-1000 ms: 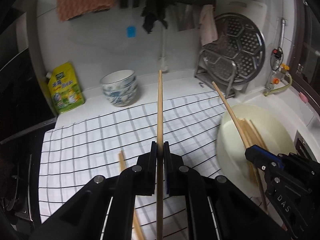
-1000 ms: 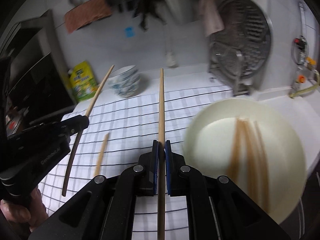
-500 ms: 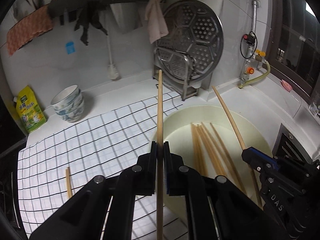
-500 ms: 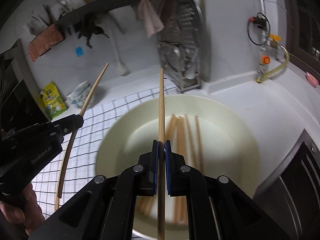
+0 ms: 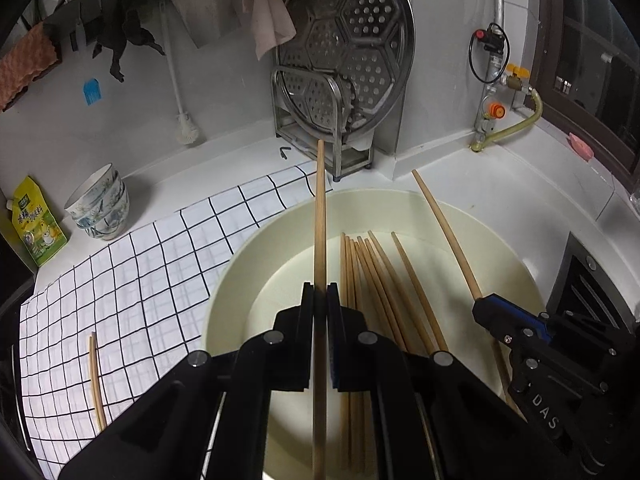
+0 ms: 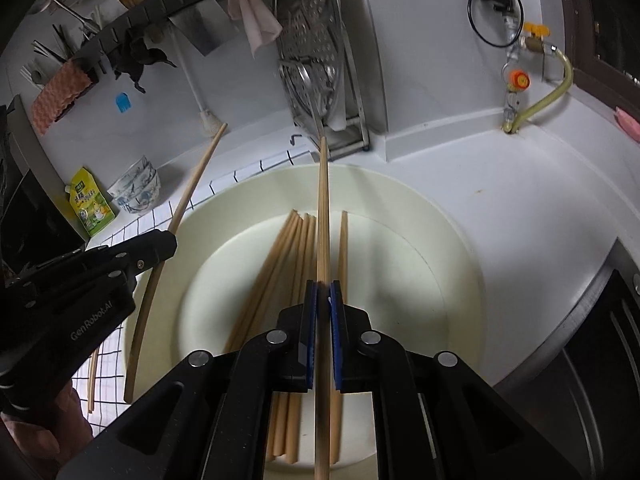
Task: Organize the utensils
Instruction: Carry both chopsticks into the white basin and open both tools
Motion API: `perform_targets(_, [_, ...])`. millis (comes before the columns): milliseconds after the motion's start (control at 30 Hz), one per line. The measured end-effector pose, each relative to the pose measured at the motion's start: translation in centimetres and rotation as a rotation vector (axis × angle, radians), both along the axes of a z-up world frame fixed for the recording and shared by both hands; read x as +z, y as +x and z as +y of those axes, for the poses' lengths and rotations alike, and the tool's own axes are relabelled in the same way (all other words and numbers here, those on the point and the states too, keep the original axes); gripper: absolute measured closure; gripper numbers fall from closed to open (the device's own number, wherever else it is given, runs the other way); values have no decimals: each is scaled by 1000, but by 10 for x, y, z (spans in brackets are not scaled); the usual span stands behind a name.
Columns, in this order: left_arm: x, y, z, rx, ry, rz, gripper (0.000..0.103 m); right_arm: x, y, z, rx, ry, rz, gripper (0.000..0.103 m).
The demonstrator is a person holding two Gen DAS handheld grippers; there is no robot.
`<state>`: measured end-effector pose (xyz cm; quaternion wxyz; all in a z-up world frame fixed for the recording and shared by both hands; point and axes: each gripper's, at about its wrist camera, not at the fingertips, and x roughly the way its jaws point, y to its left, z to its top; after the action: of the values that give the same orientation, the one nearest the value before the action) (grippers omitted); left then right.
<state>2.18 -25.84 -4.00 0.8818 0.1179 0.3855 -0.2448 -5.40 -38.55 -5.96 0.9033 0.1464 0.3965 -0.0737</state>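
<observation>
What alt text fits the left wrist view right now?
The left gripper, shut on a chopstick, is over a cream basin holding loose chopsticks. At right, the right gripper grips another chopstick; a checked cloth lies left.

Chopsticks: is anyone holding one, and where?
Each hand-held gripper, left and right, pinches one long wooden chopstick along its lower part.
</observation>
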Motion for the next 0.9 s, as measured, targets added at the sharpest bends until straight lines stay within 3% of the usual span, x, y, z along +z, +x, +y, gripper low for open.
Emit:
perform_targets(367, [-34, -2, -16, -4, 67, 62, 96, -25, 12, -2, 50, 48, 67, 97])
perform_targets(733, [-25, 1, -11, 25, 64, 38, 94, -26, 13, -6, 36, 31, 69, 96])
perform_targets(833, [-22, 1, -7, 36, 61, 28, 76, -24, 10, -8, 21, 28, 59, 88])
perform_targets(900, [-18, 1, -3, 51, 50, 17, 51, -22, 9, -9, 15, 26, 56, 87])
